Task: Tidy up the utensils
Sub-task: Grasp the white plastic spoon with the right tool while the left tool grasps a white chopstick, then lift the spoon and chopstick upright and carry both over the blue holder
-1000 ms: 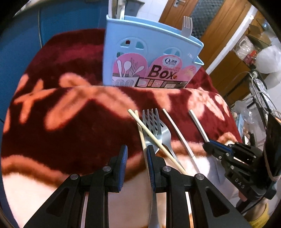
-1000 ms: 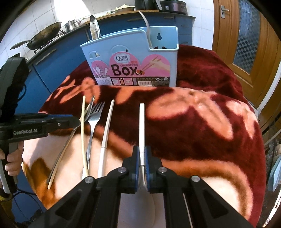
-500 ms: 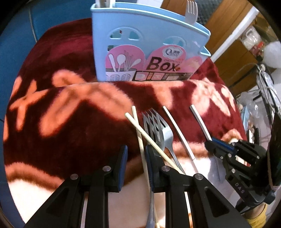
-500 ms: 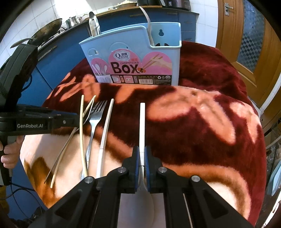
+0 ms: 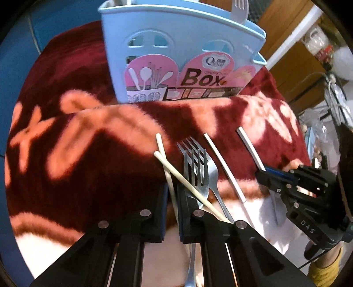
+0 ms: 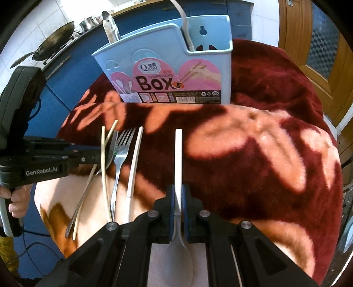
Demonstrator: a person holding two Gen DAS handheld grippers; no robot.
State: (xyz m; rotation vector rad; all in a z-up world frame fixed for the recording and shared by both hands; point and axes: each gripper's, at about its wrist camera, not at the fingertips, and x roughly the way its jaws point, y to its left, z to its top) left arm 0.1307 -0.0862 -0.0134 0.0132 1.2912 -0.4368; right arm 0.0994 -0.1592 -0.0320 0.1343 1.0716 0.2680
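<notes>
A light blue utensil box (image 5: 176, 44) (image 6: 176, 66) stands upright at the back of the blanket, with a white fork (image 5: 240, 8) and a metal utensil (image 6: 109, 28) in it. In front lie two forks (image 5: 196, 167), two pale chopsticks and a white-handled utensil (image 6: 134, 159). My left gripper (image 5: 173, 189) (image 6: 100, 154) has its jaws closing, and they pinch the left chopstick (image 5: 162, 145). The second chopstick (image 5: 176, 172) crosses over the forks. My right gripper (image 6: 178, 198) (image 5: 264, 174) is shut on the handle of a white spoon (image 6: 178, 154), whose bowl lies under the fingers.
Everything rests on a dark red blanket (image 6: 264, 154) with pink flowers that drops off at the sides. Blue cabinets and a wok (image 6: 53, 44) are behind on the left, a wooden door (image 6: 320, 44) on the right. A person's hand (image 6: 15, 198) holds the left gripper.
The left gripper's jaws have narrowed from a wide gap onto the left chopstick, and its view has moved closer to the box. The right gripper keeps its hold on the spoon.
</notes>
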